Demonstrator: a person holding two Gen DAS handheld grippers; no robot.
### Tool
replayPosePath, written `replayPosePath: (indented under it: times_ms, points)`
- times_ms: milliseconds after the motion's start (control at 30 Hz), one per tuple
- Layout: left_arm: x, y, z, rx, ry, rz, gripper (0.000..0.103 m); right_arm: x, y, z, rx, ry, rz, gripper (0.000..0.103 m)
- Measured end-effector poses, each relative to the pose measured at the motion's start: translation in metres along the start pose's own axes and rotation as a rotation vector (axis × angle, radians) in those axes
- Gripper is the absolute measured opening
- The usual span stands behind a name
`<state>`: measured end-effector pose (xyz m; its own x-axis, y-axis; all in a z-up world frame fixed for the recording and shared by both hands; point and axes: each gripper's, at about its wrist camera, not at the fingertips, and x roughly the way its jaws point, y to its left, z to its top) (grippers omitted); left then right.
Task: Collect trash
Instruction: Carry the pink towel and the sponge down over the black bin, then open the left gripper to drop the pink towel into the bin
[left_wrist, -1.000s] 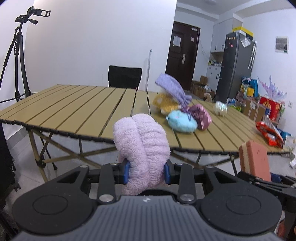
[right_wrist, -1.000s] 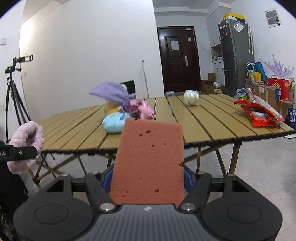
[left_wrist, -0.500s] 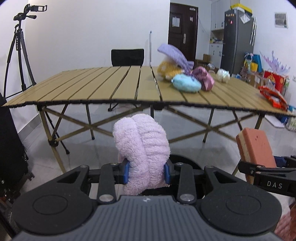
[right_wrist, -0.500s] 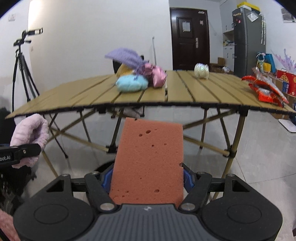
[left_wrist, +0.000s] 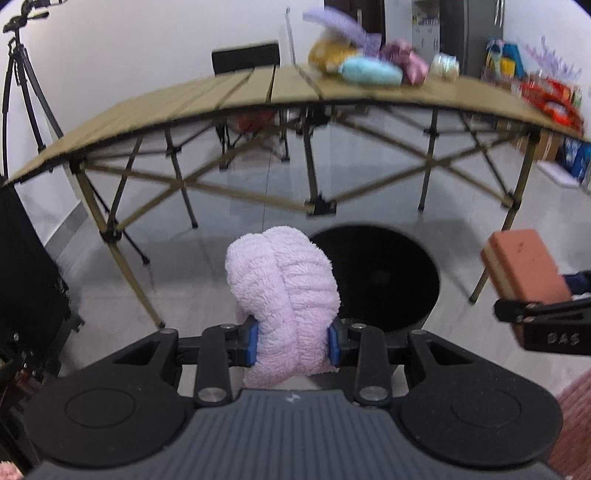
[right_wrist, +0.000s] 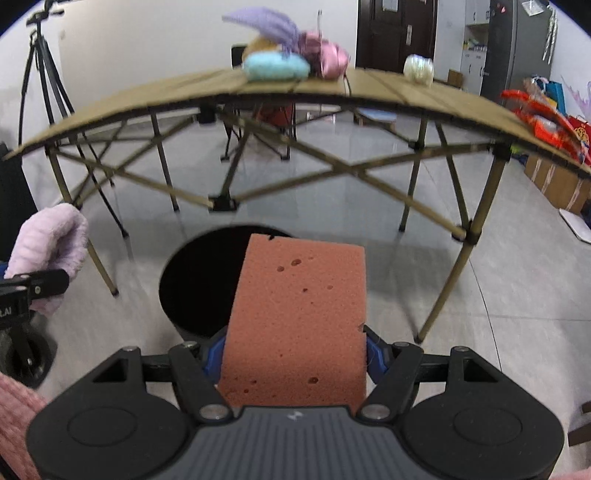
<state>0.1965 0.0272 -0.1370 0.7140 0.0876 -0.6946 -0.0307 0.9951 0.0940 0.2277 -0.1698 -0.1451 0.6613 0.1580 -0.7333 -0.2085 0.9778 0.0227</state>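
My left gripper is shut on a fluffy pink cloth, which bulges up between the blue pads. My right gripper is shut on an orange-red sponge standing upright in its jaws. A round black bin stands on the floor just beyond both grippers, its dark mouth facing up. In the left wrist view the sponge and right gripper show at the right, beside the bin. The right wrist view has the bin behind the sponge and the pink cloth at the left.
A slatted folding table stands past the bin, with soft toys, a pale yarn ball and red snack bags on top. Its legs stand close to the bin. A tripod is at the left, a fridge and boxes at the right.
Both grippers have sunk from table height and tilted down toward the floor. The black bin has come into view below them. The cloth and sponge stay gripped.
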Motion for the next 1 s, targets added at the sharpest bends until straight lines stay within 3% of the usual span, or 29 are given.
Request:
replayPosePath:
  times_ms: [300,533,1000]
  points:
    - [0.028,0.01,-0.01,-0.04,0.151,0.033,0.034,0.024,-0.002,-0.015,0.014,0.124,-0.026,0.069]
    - [0.041,0.006,-0.005,-0.058,0.222,0.022,0.034,0.033,-0.008,-0.016,0.031,0.156,-0.038,0.069]
    - [0.057,0.014,0.007,-0.1,0.302,0.039,0.034,0.055,-0.037,-0.019,0.119,0.224,-0.074,0.069]
